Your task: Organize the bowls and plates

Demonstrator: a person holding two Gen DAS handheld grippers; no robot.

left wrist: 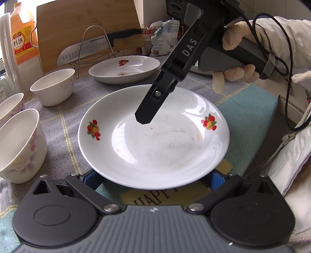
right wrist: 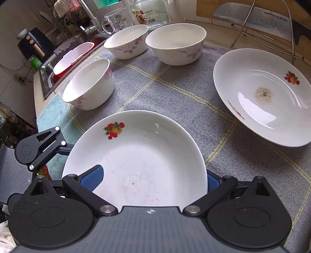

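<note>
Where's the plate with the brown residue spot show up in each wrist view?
Left wrist: the stained plate sits upper centre, behind the near plate, in front of the knife rack.
Right wrist: stained plate at right edge, residue spot facing up.
Shared landmark: SUPOR knife behind it.

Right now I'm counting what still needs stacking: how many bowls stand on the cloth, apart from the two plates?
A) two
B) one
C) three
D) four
C: the right wrist view shows three bowls, one near the sink and two farther back side by side, all upright on the cloth.
</note>
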